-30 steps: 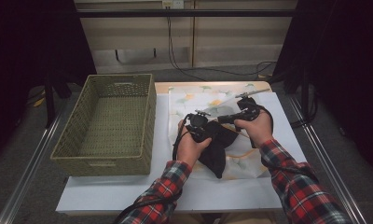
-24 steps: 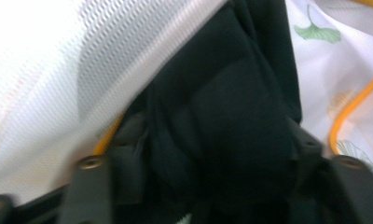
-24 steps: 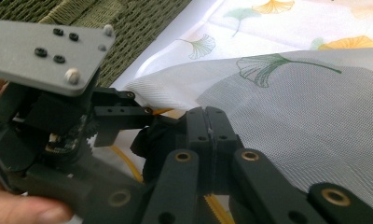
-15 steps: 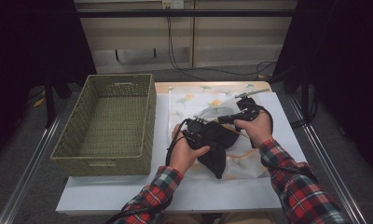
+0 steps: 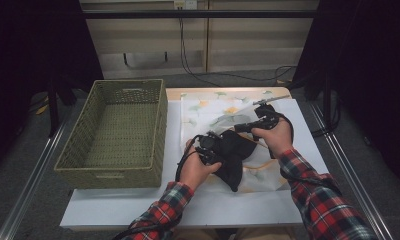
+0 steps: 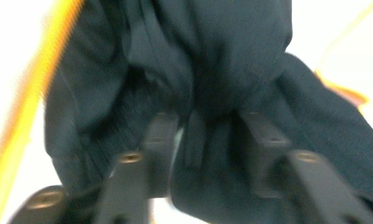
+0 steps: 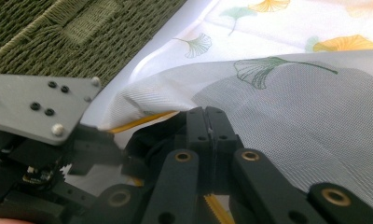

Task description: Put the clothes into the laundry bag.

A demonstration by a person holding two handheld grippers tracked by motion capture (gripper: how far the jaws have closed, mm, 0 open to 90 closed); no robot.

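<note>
- Your left gripper (image 5: 219, 150) sits at the left edge of the dark garment (image 5: 235, 155). Its jaws have just been closing, with a fold of the garment (image 6: 212, 88) between them. The blurred left gripper view does not let you tell whether the pads press on the fabric.
- Your right gripper (image 5: 248, 126) is clenched: its jaws meet on the yellow-trimmed edge of the mesh bag (image 5: 223, 112), and the trim runs between them in the right gripper view (image 7: 206, 122).
- The garment lies at mid-table on the bag, between your two hands.
- The bag (image 7: 287, 107), white mesh with a leaf print, lies flat right of the basket (image 5: 115, 130). Its held edge is lifted.
- The basket (image 7: 58, 37) stands on the left of the table (image 5: 138, 205), just beside the bag.
</note>
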